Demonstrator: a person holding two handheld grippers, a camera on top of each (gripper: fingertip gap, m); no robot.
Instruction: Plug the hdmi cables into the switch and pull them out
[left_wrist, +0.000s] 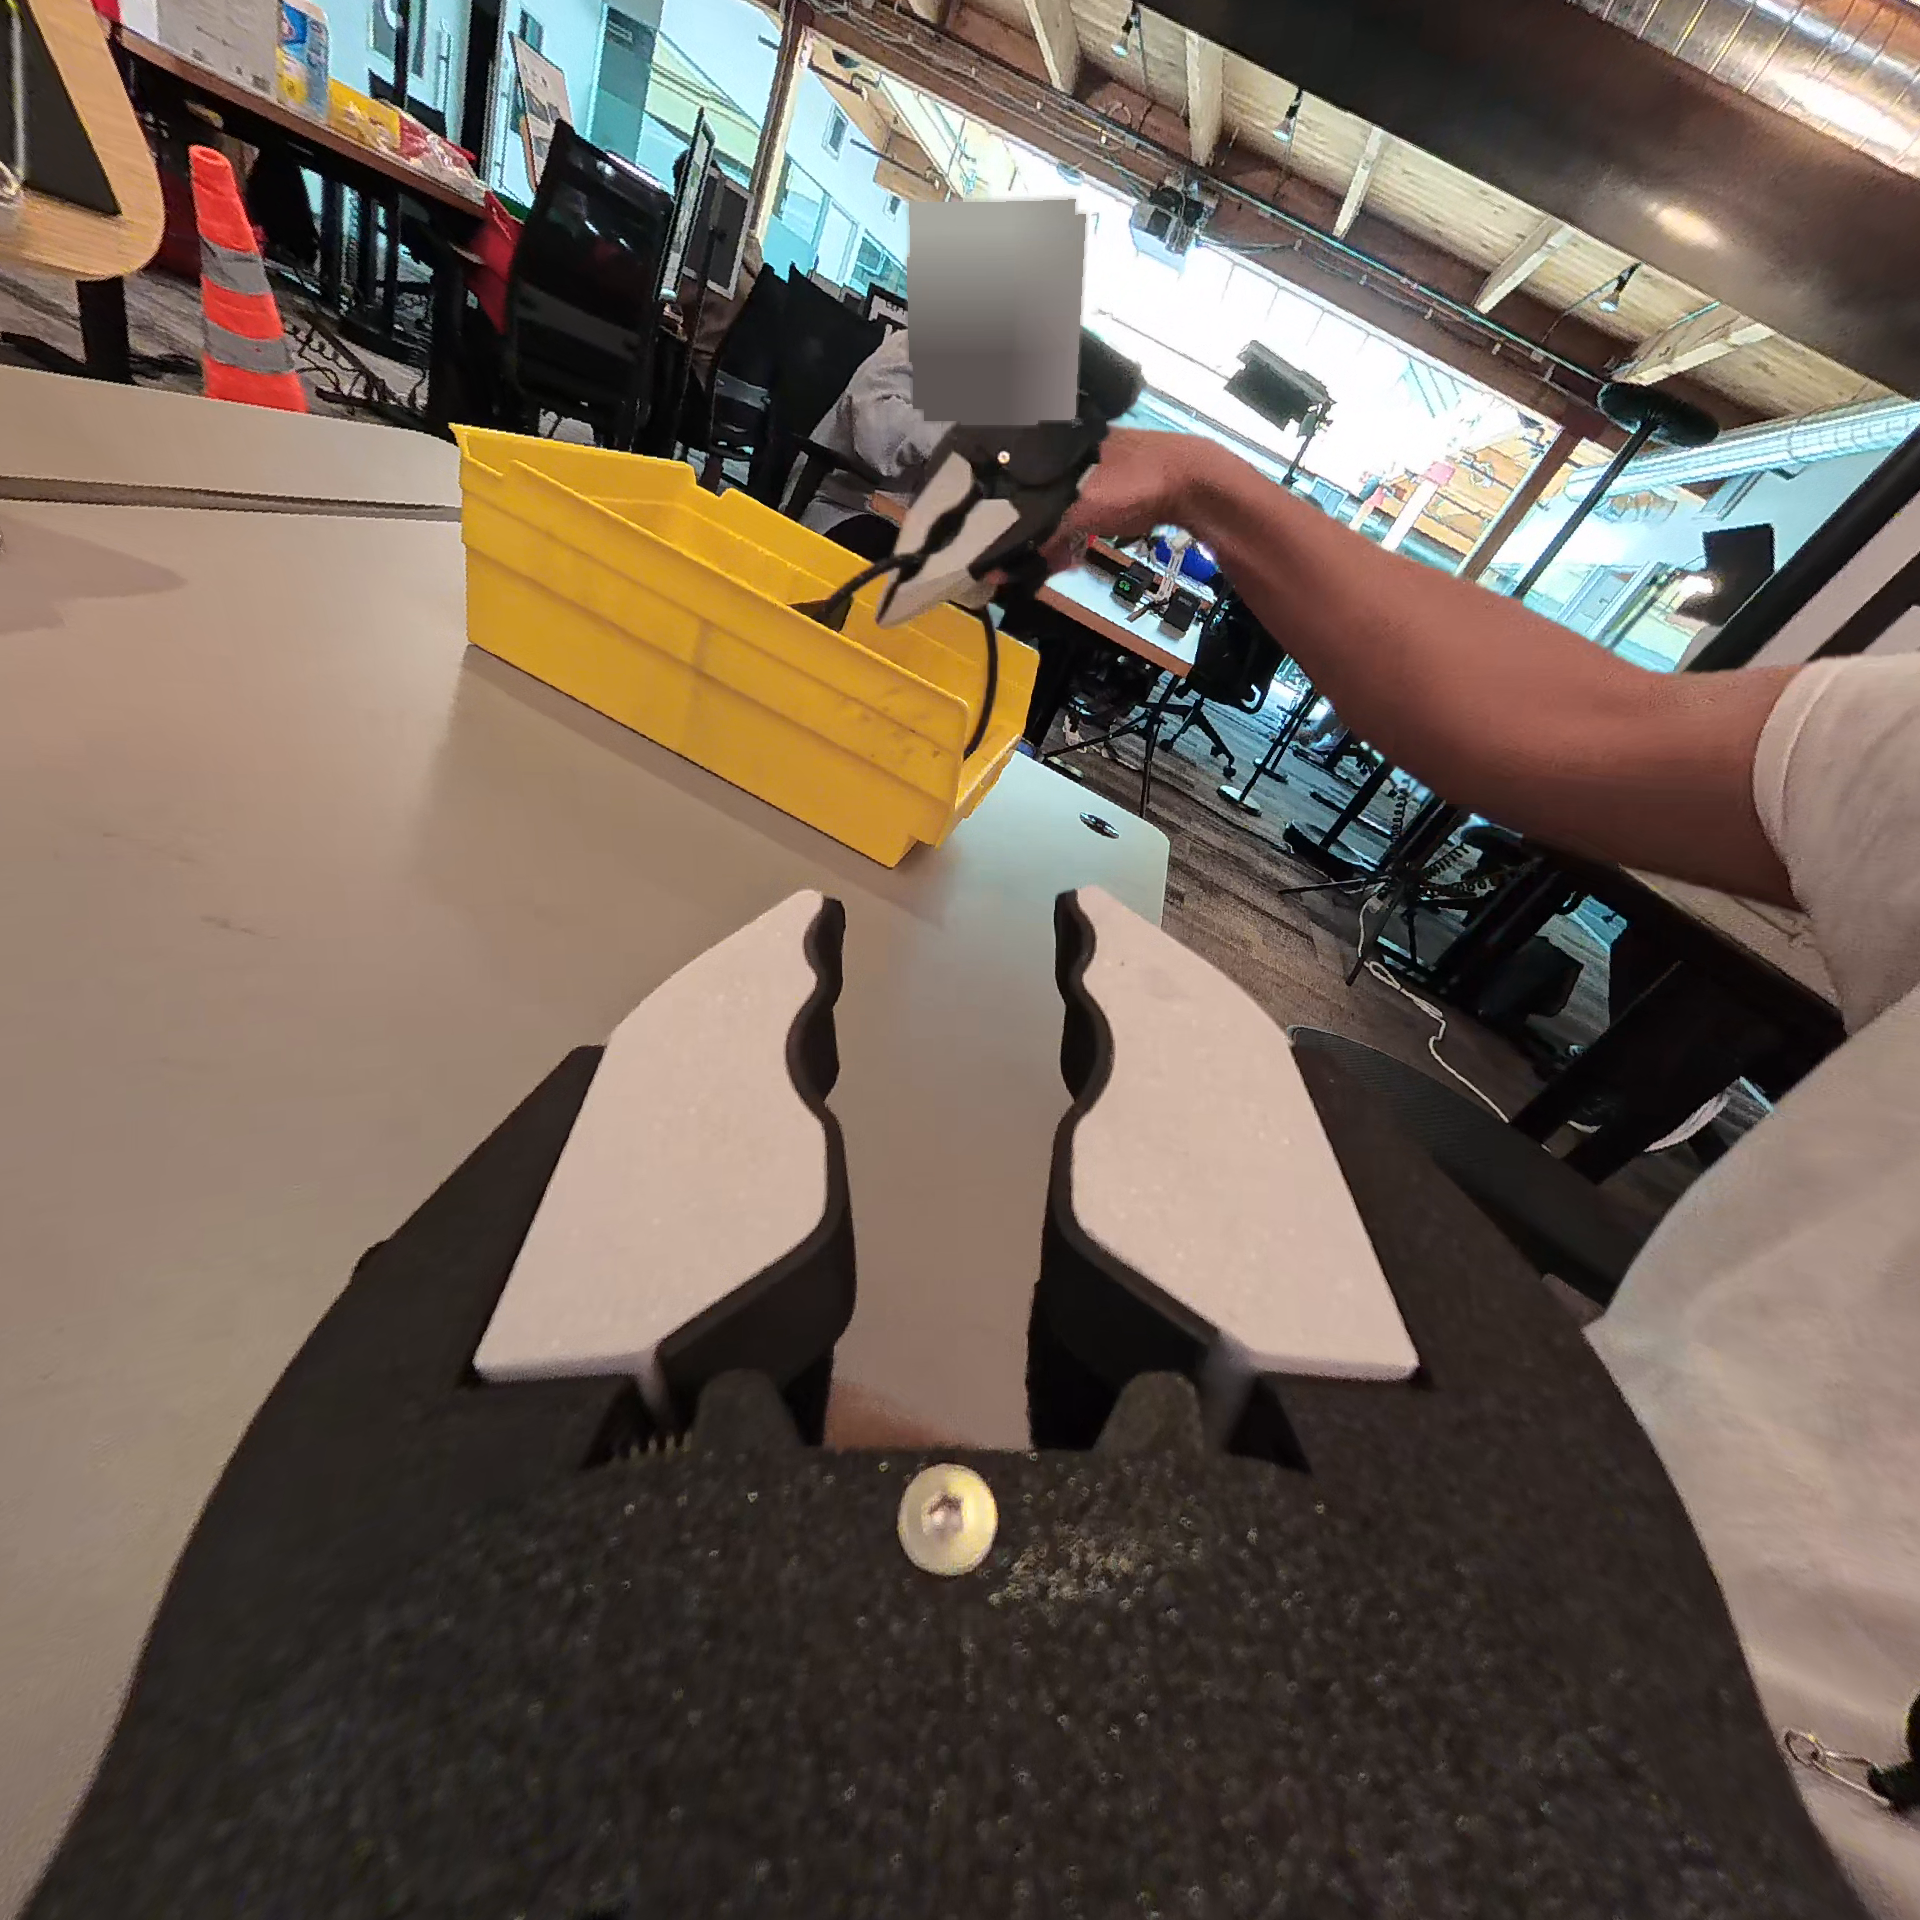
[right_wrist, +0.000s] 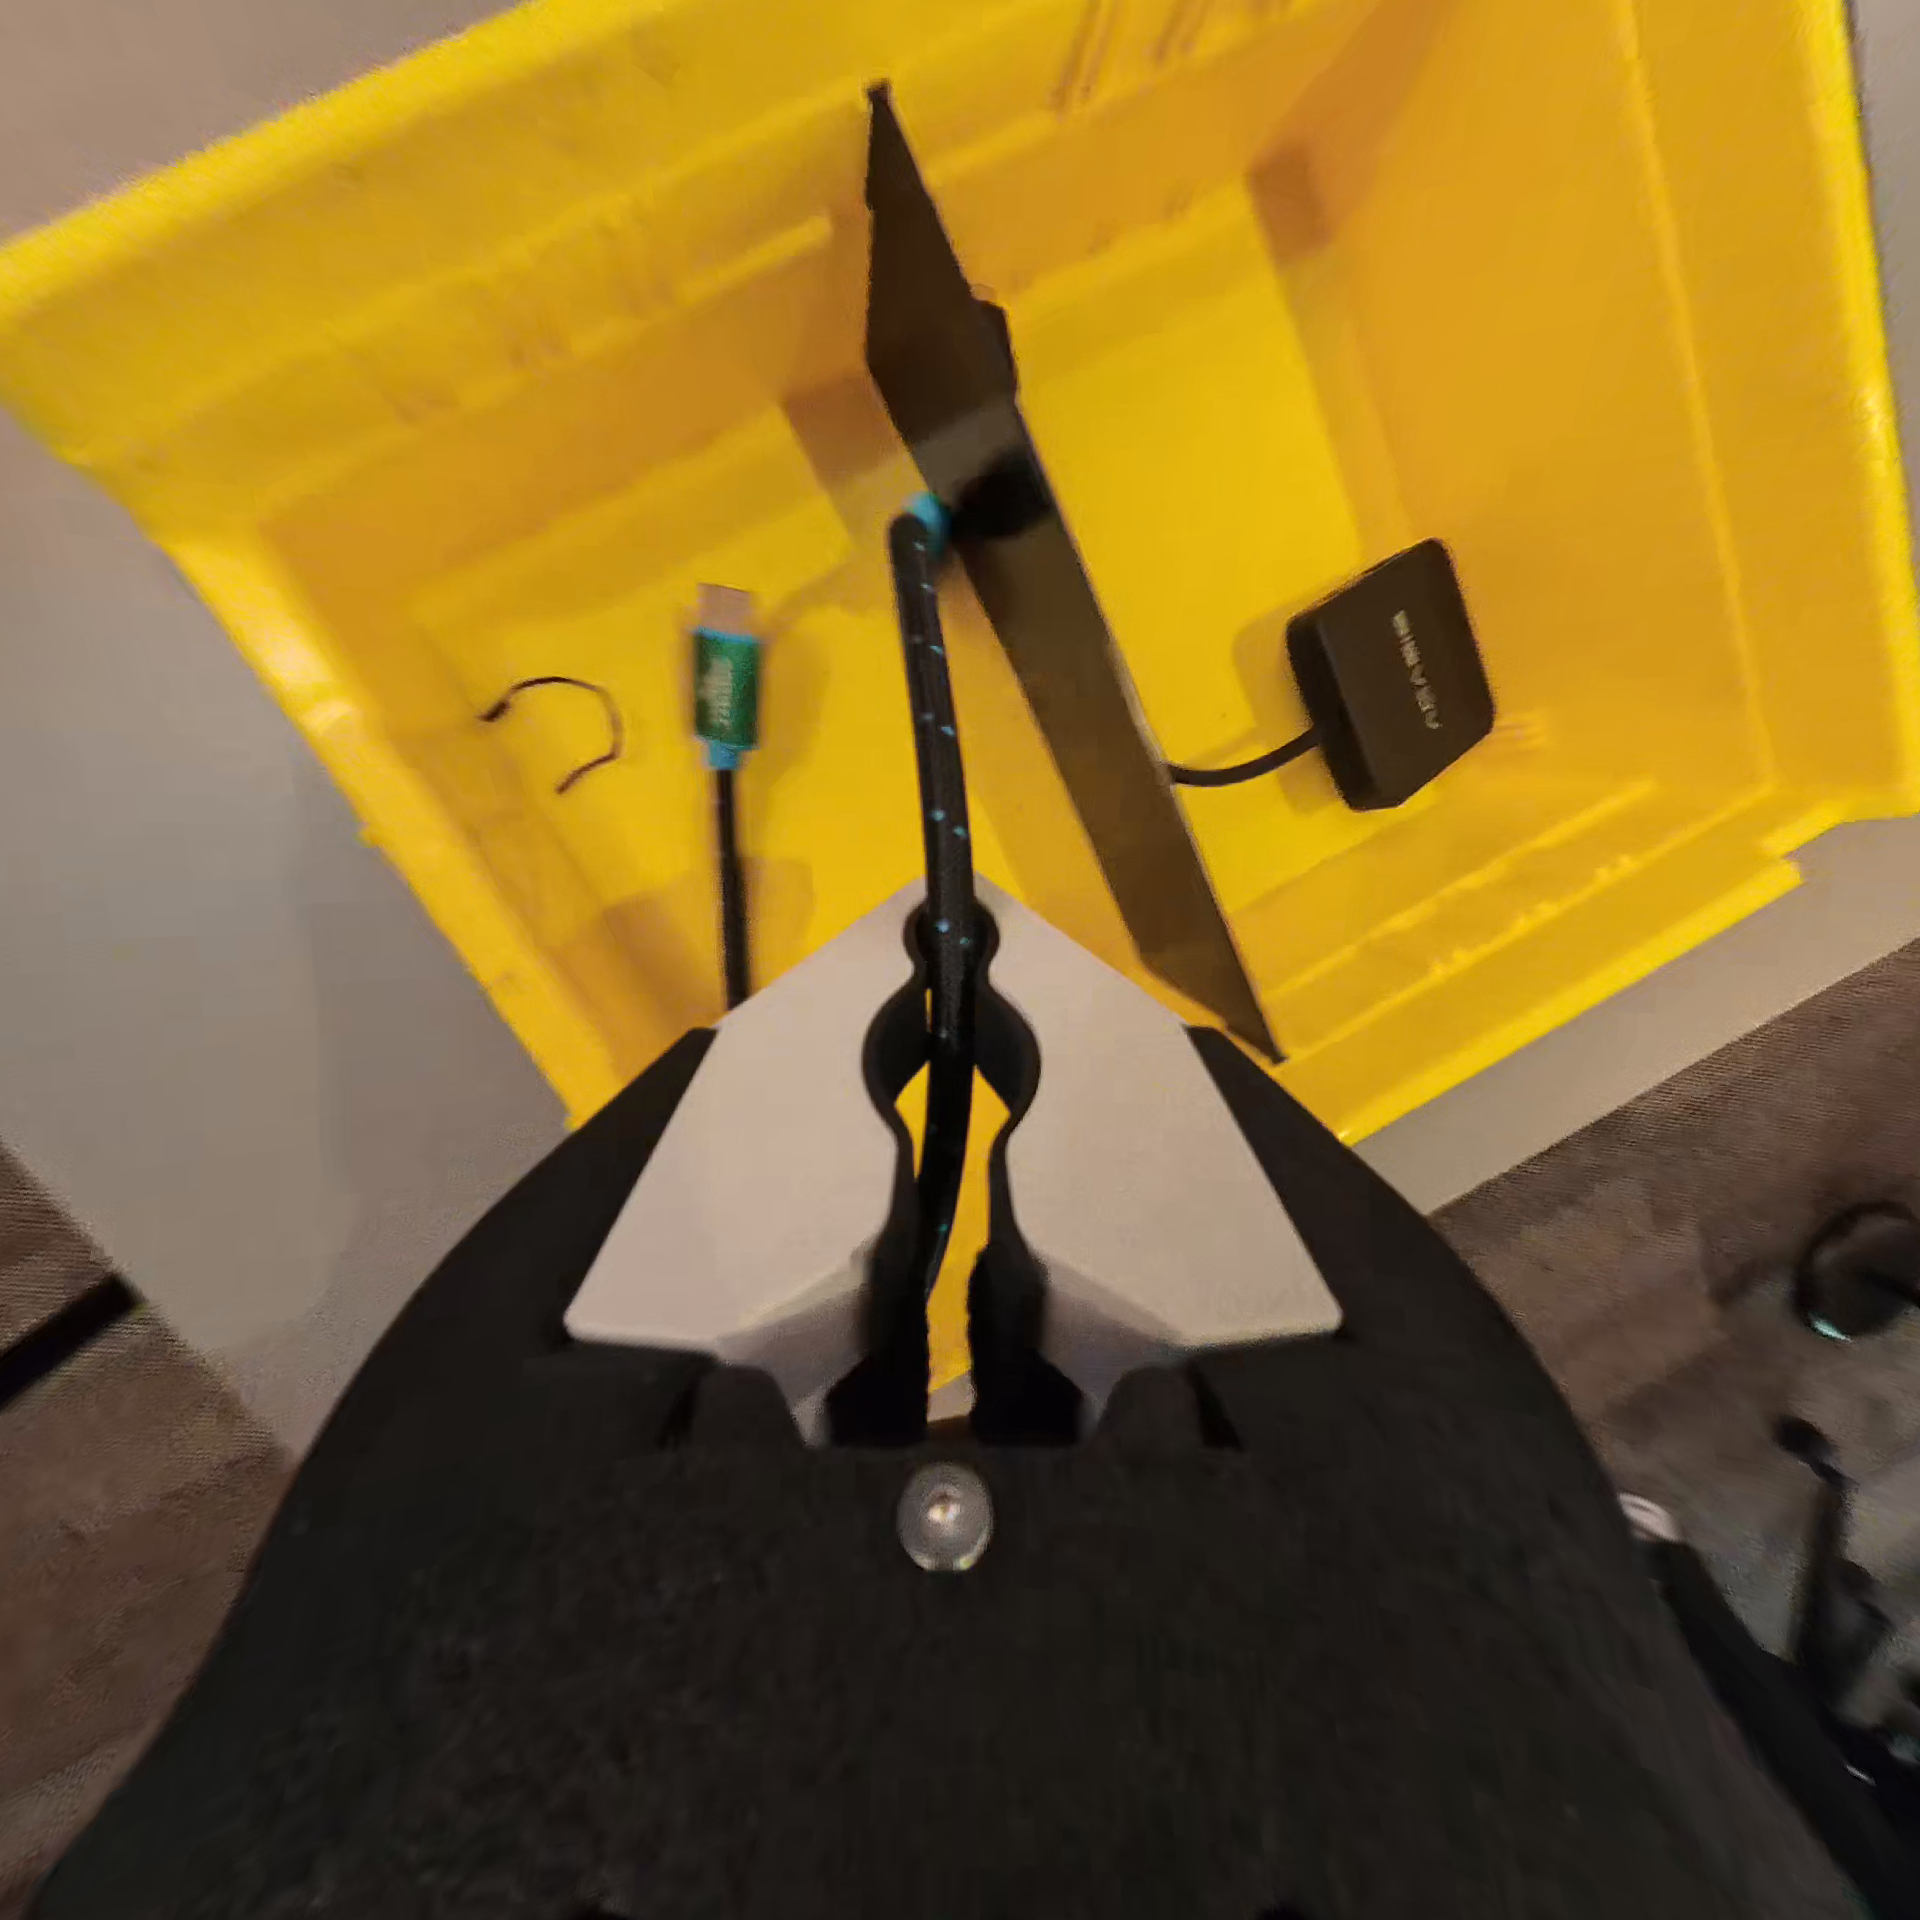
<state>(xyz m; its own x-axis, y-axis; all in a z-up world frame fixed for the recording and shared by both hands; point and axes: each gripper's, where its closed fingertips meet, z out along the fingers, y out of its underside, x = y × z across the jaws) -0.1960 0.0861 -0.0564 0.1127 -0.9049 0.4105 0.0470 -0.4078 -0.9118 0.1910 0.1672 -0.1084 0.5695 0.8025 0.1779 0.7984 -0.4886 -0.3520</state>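
Bin (right_wrist: 1507, 312) is looking bright yellow all over. The cable (right_wrist: 940, 790) pinched at the tips of the right gripper (right_wrist: 951, 935) is showing black braid with little blue flecks and a blue collar at its far end. Off to the left of those fingers a plug (right_wrist: 724, 686) is sitting green with a blue band; to the right, a plain black box (right_wrist: 1387, 675). Both grippers are wearing pale grey pads on black, and the table (left_wrist: 260, 883) under the left gripper (left_wrist: 945, 914) is looking light grey.

We note bright daylight from overexposed windows (left_wrist: 1299, 312) beyond the claw, fisheye bending at edges, and motion blur across the right wrist view.
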